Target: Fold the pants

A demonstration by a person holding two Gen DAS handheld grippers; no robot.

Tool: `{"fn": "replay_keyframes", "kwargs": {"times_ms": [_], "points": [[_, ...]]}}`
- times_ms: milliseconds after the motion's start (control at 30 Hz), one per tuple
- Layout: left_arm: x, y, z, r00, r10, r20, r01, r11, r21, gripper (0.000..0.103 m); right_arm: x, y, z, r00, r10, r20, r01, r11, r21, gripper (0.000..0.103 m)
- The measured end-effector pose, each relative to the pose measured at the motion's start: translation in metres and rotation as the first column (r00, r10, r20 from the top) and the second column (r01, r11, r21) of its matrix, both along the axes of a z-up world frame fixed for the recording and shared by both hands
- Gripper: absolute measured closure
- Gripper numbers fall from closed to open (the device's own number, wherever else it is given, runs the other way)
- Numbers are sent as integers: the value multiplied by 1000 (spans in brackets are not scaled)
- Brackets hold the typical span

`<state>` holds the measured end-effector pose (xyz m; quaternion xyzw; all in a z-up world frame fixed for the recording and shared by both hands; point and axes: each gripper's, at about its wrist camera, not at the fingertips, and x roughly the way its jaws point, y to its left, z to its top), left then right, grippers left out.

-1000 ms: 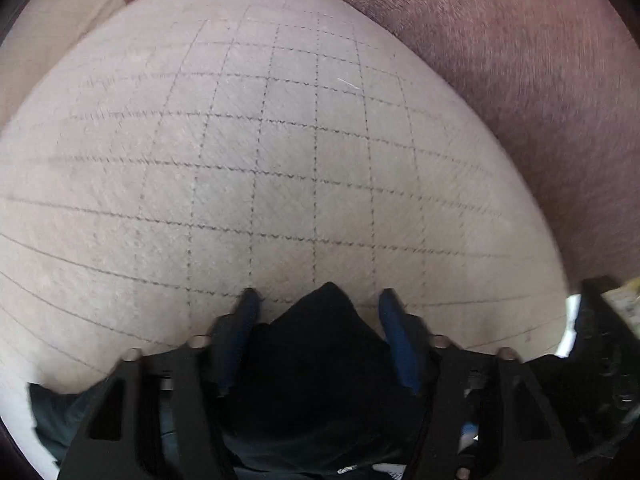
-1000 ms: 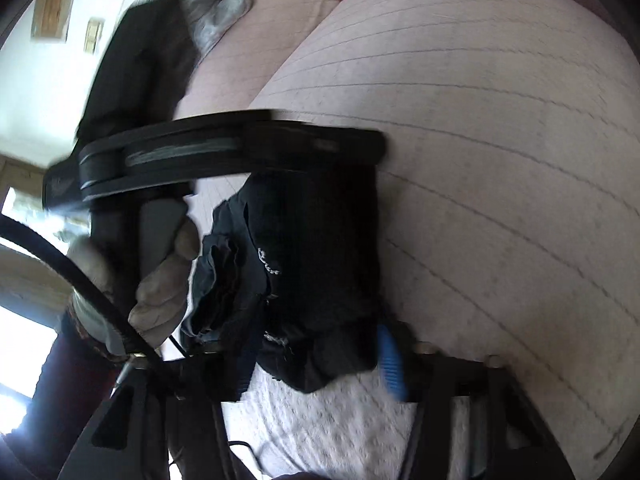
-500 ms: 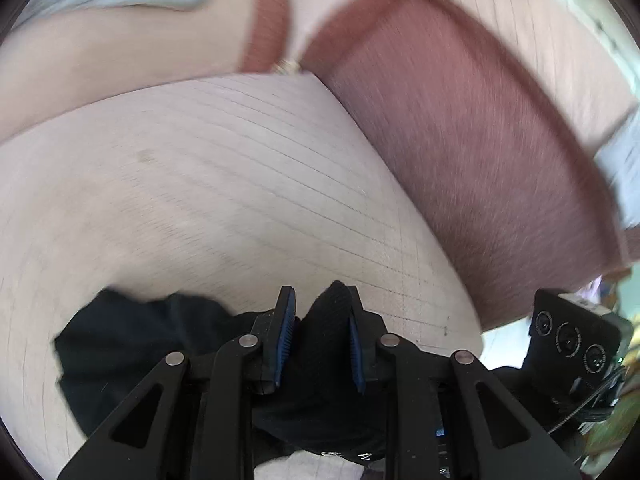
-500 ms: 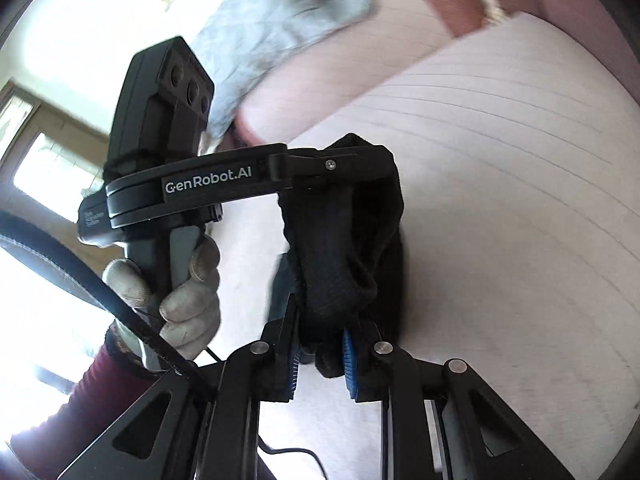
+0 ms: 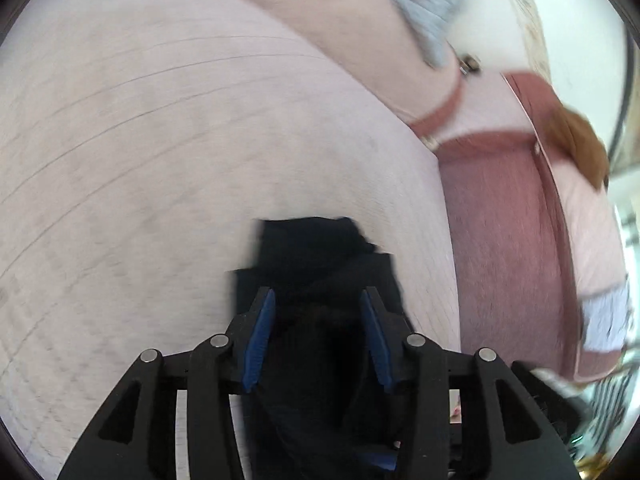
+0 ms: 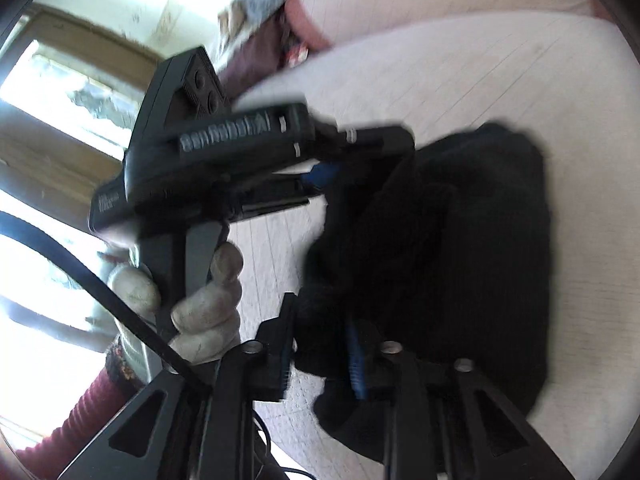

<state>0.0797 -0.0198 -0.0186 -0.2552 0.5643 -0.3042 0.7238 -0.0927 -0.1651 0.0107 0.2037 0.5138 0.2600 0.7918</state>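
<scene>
Two blue-padded fingers of the left claw [image 5: 318,336] stood spread in the left wrist view, black pants [image 5: 320,264] bunched between them without being pinched, lying on the pale quilted bed [image 5: 160,140]; a grey cloth [image 5: 428,4] lay at one o'clock. In the right wrist view, the right claw [image 6: 320,354] was spread too, pants [image 6: 460,248] piled from center toward four o'clock, and a gloved hand [image 6: 200,300] at eight o'clock held the left claw [image 6: 332,168].

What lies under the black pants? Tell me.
Under the black pants shows the pale quilted cushion, visible all around the bundle. What lies directly beneath is covered by the fabric, as are the pants' inner layers.
</scene>
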Motion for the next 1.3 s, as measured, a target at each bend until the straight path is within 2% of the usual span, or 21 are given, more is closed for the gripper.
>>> {"fn": "replay_keyframes", "kwargs": {"times_ms": [67, 167, 367, 433, 533, 600, 700, 867, 933, 1033, 1067, 1133, 1167, 1233, 1300], "points": [[-1, 20, -3, 999, 33, -14, -33, 999, -23, 61, 3, 10, -12, 1000, 11, -11, -12, 999, -33, 65], [-9, 42, 8, 998, 67, 13, -67, 997, -31, 61, -3, 14, -14, 1000, 15, 27, -14, 999, -31, 54], [-34, 57, 38, 994, 71, 86, -70, 997, -13, 55, -39, -21, 26, 987, -45, 156, 37, 998, 57, 46], [-49, 57, 39, 993, 70, 100, -70, 998, -4, 55, -40, -27, 42, 978, -79, 195, 79, 997, 8, 46], [-80, 61, 35, 983, 118, 137, -120, 993, 11, 55, -37, -37, 52, 974, -98, 203, 112, 992, -60, 46], [-101, 60, 27, 978, 138, 154, -139, 990, -6, 55, -31, -41, 62, 972, -91, 215, 116, 987, -108, 46], [-123, 49, 10, 981, 136, 141, -133, 991, -30, 55, -5, -32, 67, 977, -37, 209, 79, 978, -193, 46], [-133, 39, -8, 979, 103, 176, -110, 993, 33, 56, 37, 12, 66, 987, 64, 145, -12, 941, -337, 46], [-134, 45, -12, 979, 103, 175, -105, 994, 5, 68, 52, 38, 55, 988, 111, 110, -61, 921, -384, 46], [-130, 57, -23, 984, 123, 130, -118, 992, -45, 74, 69, 69, 35, 985, 165, 45, -127, 882, -454, 46], [-128, 62, -30, 986, 136, 100, -130, 989, -69, 75, 72, 75, 29, 985, 170, 33, -133, 865, -485, 47], [-127, 69, -40, 986, 162, 48, -155, 981, -114, 76, 80, 85, 16, 985, 173, -14, -149, 800, -581, 80], [-126, 71, -40, 985, 165, 41, -159, 979, -130, 76, 83, 88, 13, 985, 167, -31, -151, 778, -610, 89], [-126, 71, -33, 984, 165, 65, -156, 979, -133, 76, 86, 93, 18, 987, 162, -22, -138, 752, -645, 91], [-127, 69, -24, 981, 164, 107, -151, 982, -116, 76, 90, 96, 23, 990, 141, -4, -109, 745, -658, 92]]}}
